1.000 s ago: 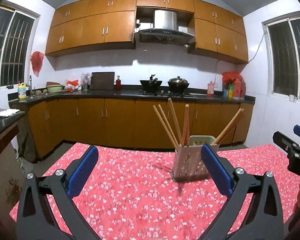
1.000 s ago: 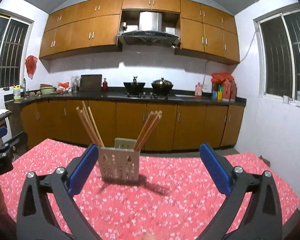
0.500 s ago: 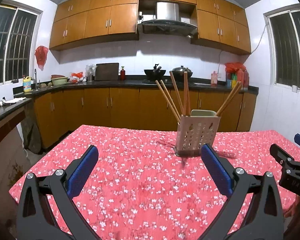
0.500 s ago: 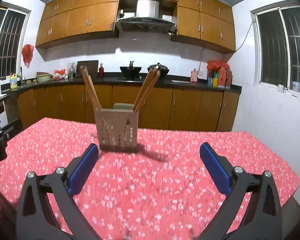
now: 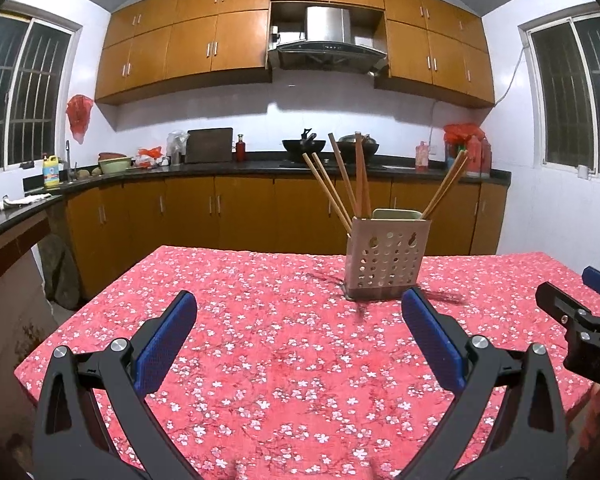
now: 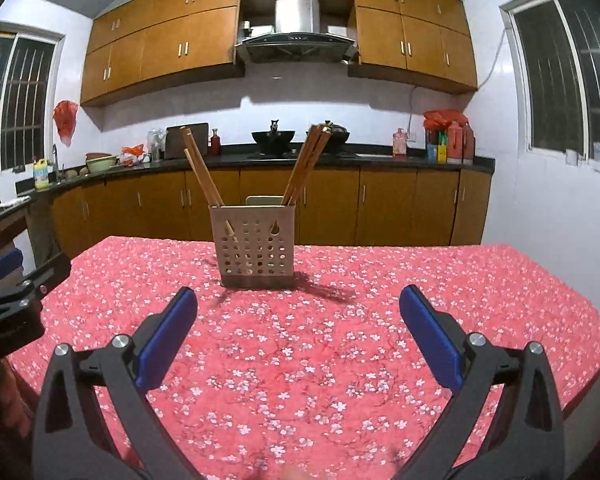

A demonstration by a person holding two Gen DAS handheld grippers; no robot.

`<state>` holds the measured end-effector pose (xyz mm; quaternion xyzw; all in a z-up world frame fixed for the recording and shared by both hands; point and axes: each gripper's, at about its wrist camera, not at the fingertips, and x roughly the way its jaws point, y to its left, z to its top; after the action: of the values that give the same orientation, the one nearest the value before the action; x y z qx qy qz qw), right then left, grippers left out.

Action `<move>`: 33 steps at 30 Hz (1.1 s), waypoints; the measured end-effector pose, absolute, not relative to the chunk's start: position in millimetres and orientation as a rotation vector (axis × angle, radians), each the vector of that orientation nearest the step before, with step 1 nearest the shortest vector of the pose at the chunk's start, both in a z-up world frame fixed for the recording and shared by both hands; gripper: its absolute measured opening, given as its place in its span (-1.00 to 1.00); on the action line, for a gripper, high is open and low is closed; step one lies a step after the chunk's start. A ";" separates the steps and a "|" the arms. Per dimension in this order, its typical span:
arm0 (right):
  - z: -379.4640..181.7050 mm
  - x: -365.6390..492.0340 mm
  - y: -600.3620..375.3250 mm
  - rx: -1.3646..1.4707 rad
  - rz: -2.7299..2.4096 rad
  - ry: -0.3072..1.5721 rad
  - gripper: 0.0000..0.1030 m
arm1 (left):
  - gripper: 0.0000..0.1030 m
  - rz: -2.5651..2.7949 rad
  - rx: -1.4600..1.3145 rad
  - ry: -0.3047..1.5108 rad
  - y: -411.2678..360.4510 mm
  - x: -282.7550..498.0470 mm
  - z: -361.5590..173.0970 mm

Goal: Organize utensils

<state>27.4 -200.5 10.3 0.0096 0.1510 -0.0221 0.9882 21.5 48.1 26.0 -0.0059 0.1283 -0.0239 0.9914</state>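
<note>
A beige perforated utensil holder (image 5: 385, 258) (image 6: 257, 246) stands upright on the red floral tablecloth, with several wooden chopsticks (image 5: 340, 178) (image 6: 306, 162) leaning out of its top. My left gripper (image 5: 298, 330) is open above the cloth, short of the holder and a little left of it, with nothing between its blue pads. My right gripper (image 6: 298, 326) is open too, empty, facing the holder from nearer the table's right side. Each gripper shows at the edge of the other's view: the right gripper (image 5: 580, 312), the left gripper (image 6: 16, 284).
The table (image 6: 460, 300) with the red flowered cloth fills the foreground; its edges fall away left and right. Behind it runs a dark counter (image 5: 204, 166) over wooden cabinets, with a wok (image 5: 304, 145), bottles and a cutting board. Barred windows flank the room.
Both grippers have pulled back and risen from the holder, so it looks smaller and farther. The holder and chopsticks have stayed put. Both stay open.
</note>
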 end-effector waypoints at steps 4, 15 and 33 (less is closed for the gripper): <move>7.6 27.2 -204.0 0.037 -0.057 0.306 0.92 | 0.97 -0.049 -0.007 0.257 47.7 20.1 26.1; 3.2 26.8 -198.4 -0.008 -0.082 0.307 0.92 | 0.97 -0.040 0.006 0.269 44.5 19.9 20.4; 0.1 27.9 -199.6 -0.016 -0.094 0.328 0.92 | 0.97 -0.041 -0.002 0.291 43.3 21.2 16.3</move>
<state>27.9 -199.6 0.1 -0.0077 0.1632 -0.0467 0.9854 21.2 43.3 16.3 -0.0010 0.1448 -0.0205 0.9892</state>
